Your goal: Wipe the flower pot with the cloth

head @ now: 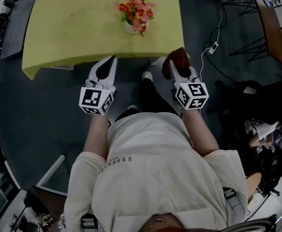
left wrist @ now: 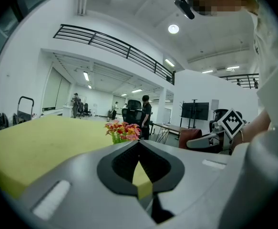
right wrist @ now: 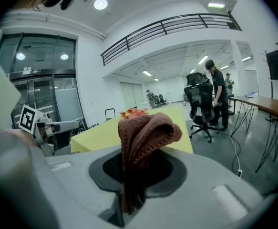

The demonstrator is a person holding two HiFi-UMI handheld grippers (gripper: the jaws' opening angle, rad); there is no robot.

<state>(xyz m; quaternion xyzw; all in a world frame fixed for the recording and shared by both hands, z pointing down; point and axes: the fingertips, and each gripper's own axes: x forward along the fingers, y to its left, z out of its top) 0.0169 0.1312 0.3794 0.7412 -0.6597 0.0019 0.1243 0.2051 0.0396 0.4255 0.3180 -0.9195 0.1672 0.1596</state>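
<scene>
Left gripper point(head: 113, 60) was fully closed and empty. In its own view the jaws met tip to tip, with only yellow counter point(head: 68, 28) showing through the gap. Right gripper point(head: 178, 70) was clamped on the cloth point(head: 178, 57), brown knit and folded over. A bunched lump stuck out past the tips, probably held that way so a soft wad meets the pot first.

Pot point(head: 130, 28) was small and pale and stood upright on the counter at 12 o'clock from the person. Red and pink flowers point(head: 136, 8) hid most of its rim. It sat at about 1 o'clock from the left gripper and 11 o'clock from the right.

Both grippers were over the floor point(head: 44, 129), just short of the counter's near edge and well apart from the pot, side by side and pointing at the counter. Neither touched the pot.

Judged as the approach stage, with no wiping started. The empty left gripper looked lined up to steady the pot while the right wipes, and it would need to open to hold it. The pot looked light and top-heavy, so a sideways push with the cloth could tip or slide it.
</scene>
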